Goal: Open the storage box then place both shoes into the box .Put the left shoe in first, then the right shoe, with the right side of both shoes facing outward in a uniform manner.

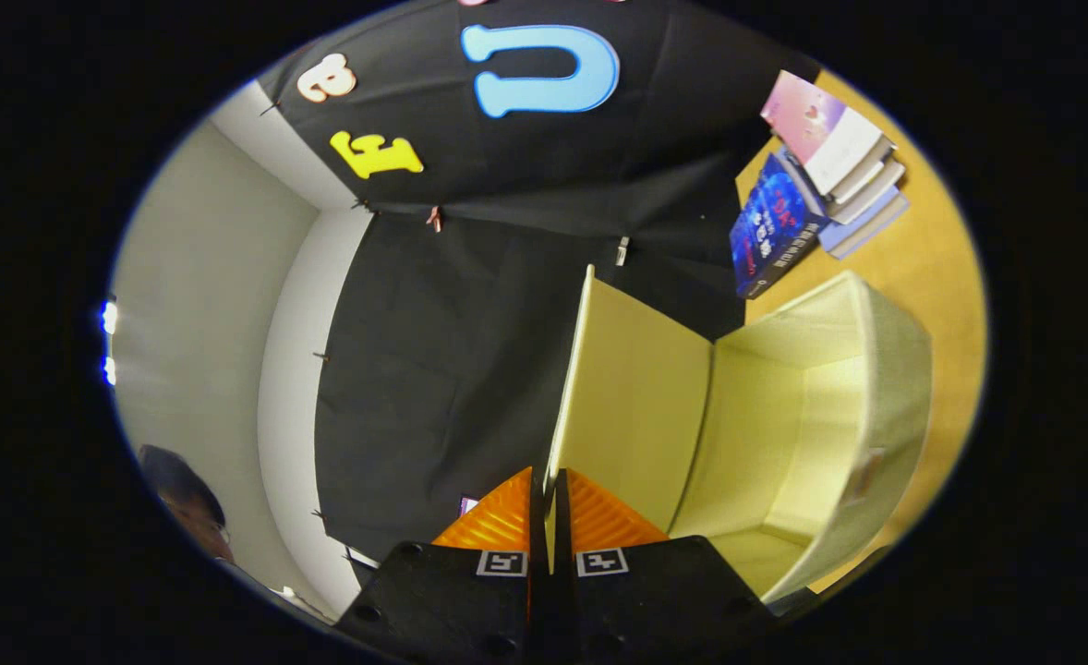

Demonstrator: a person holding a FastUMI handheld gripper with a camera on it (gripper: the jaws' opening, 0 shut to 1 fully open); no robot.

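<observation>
The gripper (544, 503) is clenched on the lid (632, 406) of the storage box (876, 397): its two orange fingers (498, 517) sit nearly together with the thin pale edge of the lid pinched between them. From the fingertips the lid runs away toward 12 o'clock as a long, flat, cream panel seen almost edge-on, its long axis in line with the fingers.

The camera is rolled, so the tabletop (932, 268) stands at about 3 o'clock. The lid is raised well clear of the box mouth, hinged along the box's far edge. The box body opens out from the lid toward 2 to 4 o'clock, and its pale interior looks bare, no shoe inside that I can see. By my reading, the opening step is near done and the lid needs only to be carried a little further back, away from the box, before it is let go.

Beyond the box, at 1 o'clock, a stack of books (821, 175) lies on the tabletop, well apart from the lid's swing. A person (184, 499) is at 8 o'clock, far from the box. Nothing stands behind the lid but the black booth wall.
</observation>
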